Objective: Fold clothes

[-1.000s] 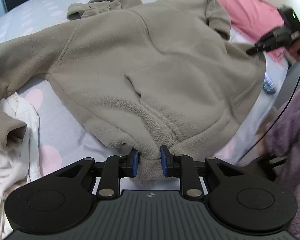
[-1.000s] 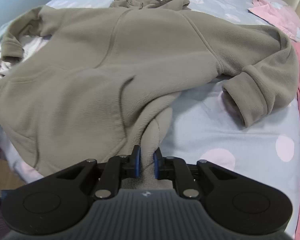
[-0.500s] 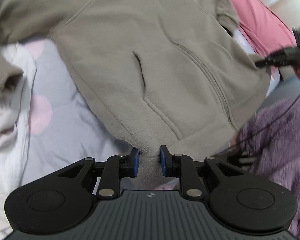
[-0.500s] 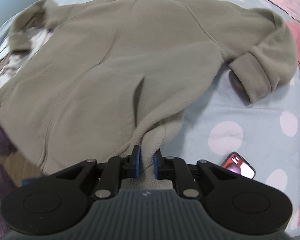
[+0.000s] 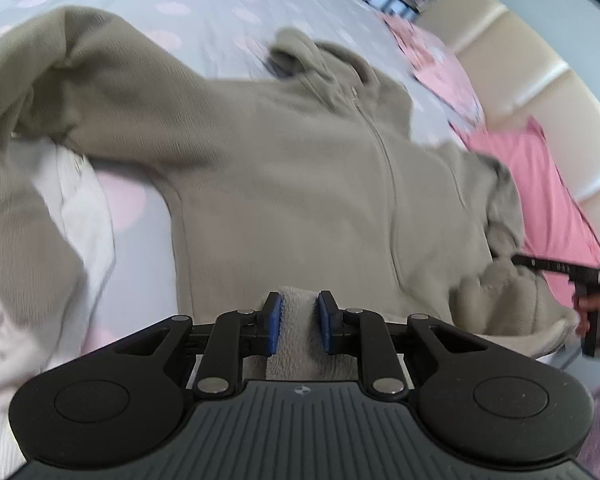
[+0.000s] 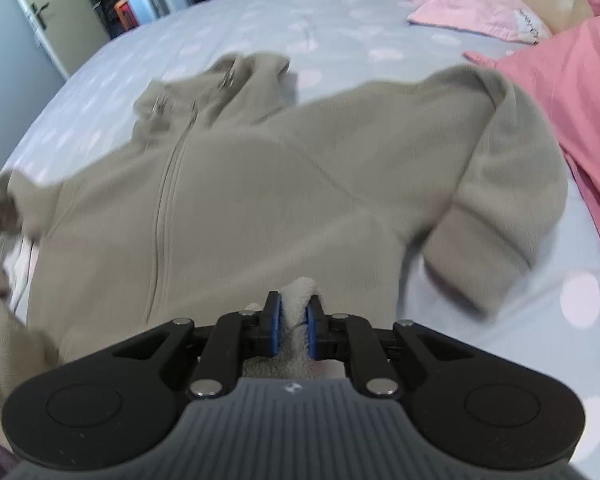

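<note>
— On the bed [image 6: 228, 16], where's the hoodie [image 5: 308, 184] now?

— Spread zipper-up on the dotted sheet. A second ago its pocket side faced me; I've flipped it over, so the front is up and flatter for folding.

— And your claws?

— Left claw [image 5: 299, 322] is clenched on the hem near one corner, right claw [image 6: 292, 330] clenched on the hem too. Both sleeves lie out sideways, one over white cloth [image 5: 80, 200].

Open bedsheet [image 6: 340, 12] lies beyond the hoodie [image 6: 280, 200]; pink clothes [image 6: 580, 92] crowd the right edge.
</note>
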A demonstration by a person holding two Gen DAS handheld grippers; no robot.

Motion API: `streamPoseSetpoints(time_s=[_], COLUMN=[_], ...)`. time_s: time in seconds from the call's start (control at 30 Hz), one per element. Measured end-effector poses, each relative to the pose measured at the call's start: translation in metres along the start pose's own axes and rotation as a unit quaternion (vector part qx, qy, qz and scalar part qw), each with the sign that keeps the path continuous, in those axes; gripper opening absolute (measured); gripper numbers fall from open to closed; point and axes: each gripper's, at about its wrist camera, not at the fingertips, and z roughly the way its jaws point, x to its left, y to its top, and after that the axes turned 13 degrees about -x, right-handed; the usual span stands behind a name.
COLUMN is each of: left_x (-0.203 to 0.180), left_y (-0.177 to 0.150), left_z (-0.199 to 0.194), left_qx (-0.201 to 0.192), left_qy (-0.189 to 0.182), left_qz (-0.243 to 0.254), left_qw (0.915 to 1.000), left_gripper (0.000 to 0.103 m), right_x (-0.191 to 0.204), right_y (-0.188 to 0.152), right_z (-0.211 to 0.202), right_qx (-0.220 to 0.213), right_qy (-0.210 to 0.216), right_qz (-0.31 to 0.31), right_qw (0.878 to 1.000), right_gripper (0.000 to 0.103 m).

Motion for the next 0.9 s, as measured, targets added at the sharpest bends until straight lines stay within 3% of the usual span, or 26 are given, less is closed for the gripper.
streamPoseSetpoints(time_s=[0.17, 0.2, 0.23, 0.33, 0.43, 0.57, 0.67, 0.73, 0.8, 0.9], left_x=[0.014, 0.016, 0.019, 0.027, 0.030, 0.021, 0.011, 0.005, 0.000, -0.002], left_y=[0.026, 0.029, 0.033, 0.035, 0.033, 0.039, 0.040, 0.038, 0.033, 0.024], left_z=[0.020, 0.026, 0.032, 0.051, 0.063, 0.053, 0.039, 0.032, 0.032, 0.041], left_qx=[-0.032, -0.033, -0.034, -0.023, -0.017, -0.038, -0.034, -0.036, -0.032, -0.004], left_qy=[0.028, 0.038, 0.048, 0.083, 0.096, 0.084, 0.063, 0.063, 0.070, 0.081], left_qz=[-0.024, -0.025, -0.027, -0.028, -0.038, -0.032, -0.030, -0.009, 0.012, 0.030], left_qw=[0.9988, 0.9984, 0.9979, 0.9958, 0.9945, 0.9953, 0.9970, 0.9973, 0.9970, 0.9963], left_gripper=[0.015, 0.013, 0.000, 0.000, 0.000, 0.000, 0.019, 0.039, 0.044, 0.044], right_x=[-0.001, -0.002, -0.001, -0.002, -0.002, 0.001, -0.001, -0.002, -0.001, 0.000], right_y=[0.025, 0.028, 0.029, 0.029, 0.024, 0.020, 0.020, 0.020, 0.020, 0.020], right_z=[0.022, 0.028, 0.034, 0.056, 0.076, 0.084, 0.085, 0.085, 0.084, 0.083], right_qx=[-0.030, -0.031, -0.025, -0.003, 0.019, 0.026, 0.026, 0.025, 0.025, 0.025], right_qy=[-0.018, -0.020, -0.022, -0.028, -0.038, -0.045, -0.043, -0.042, -0.044, -0.045], right_qz=[0.024, 0.026, 0.026, 0.030, 0.035, 0.023, 0.026, 0.028, 0.026, 0.024], right_qw=[0.999, 0.999, 0.999, 0.999, 0.998, 0.998, 0.998, 0.998, 0.998, 0.998], right_gripper=[0.014, 0.014, 0.014, 0.014, 0.015, 0.015, 0.015, 0.015, 0.015, 0.015])
